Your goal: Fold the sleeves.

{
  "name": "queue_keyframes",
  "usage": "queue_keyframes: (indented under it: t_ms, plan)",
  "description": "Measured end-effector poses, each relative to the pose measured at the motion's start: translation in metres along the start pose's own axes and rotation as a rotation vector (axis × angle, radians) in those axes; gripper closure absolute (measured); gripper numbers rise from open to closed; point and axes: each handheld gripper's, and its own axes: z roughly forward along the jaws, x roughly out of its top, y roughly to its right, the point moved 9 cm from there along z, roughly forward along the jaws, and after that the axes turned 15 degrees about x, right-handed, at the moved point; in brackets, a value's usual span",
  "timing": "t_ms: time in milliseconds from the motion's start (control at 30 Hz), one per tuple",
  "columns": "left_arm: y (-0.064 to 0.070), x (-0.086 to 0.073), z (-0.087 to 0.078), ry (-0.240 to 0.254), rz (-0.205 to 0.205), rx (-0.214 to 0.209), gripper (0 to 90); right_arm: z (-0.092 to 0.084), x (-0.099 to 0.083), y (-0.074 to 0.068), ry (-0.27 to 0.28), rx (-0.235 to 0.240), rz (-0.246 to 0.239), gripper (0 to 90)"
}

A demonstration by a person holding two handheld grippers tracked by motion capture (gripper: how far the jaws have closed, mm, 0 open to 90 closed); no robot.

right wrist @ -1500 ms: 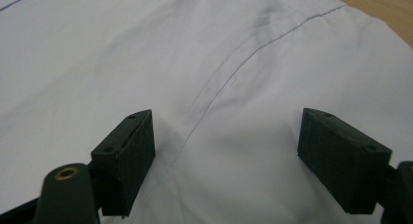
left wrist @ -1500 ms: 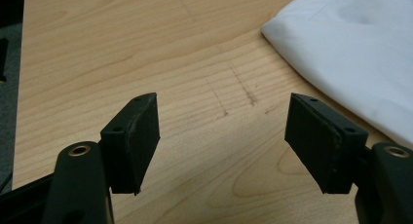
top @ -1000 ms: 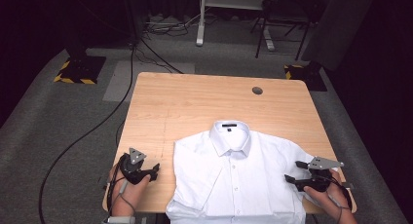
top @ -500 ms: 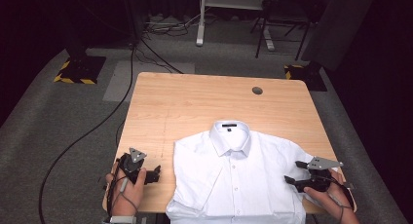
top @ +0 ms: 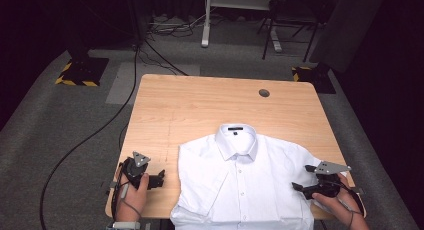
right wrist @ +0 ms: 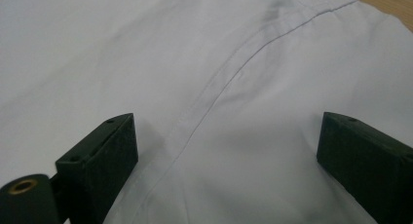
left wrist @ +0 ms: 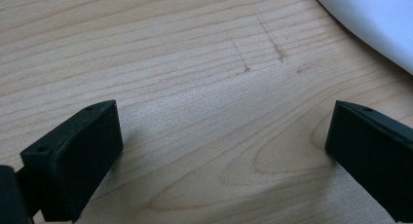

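A white short-sleeved shirt [top: 240, 185] lies flat and buttoned on the near half of the wooden table [top: 200, 105], collar toward the far edge, hem at the near edge. The left gripper [top: 159, 179] sits low over bare wood just beside the shirt's sleeve, not touching it — its jaws have just been opening and now stand wide, with nothing between them. The right gripper [top: 299, 186] is over the shirt's other sleeve, jaws also freshly spread wide, with cloth beneath them but not pinched. The left gripper view catches fine scratches in the wood grain and a corner of white fabric. The right gripper view shows a stitched seam running diagonally across the cloth — too fine to pick out from above.
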Motion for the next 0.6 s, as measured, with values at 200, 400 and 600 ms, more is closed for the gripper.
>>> queue_keyframes:
  t_ms: [200,400,600]
  plan:
    - [0.0,0.0,0.0,0.0,0.0,0.0,0.0,-0.007,0.006,-0.002,0.001,-0.006,-0.021,7.5]
    - [0.0,0.0,0.0,0.001,0.0,0.0,0.0,-0.015,0.016,-0.004,0.0,-0.004,-0.036,7.5]
    - [0.0,0.0,0.0,0.0,0.0,0.0,0.0,-0.021,0.022,-0.003,-0.007,0.0,-0.04,7.5]
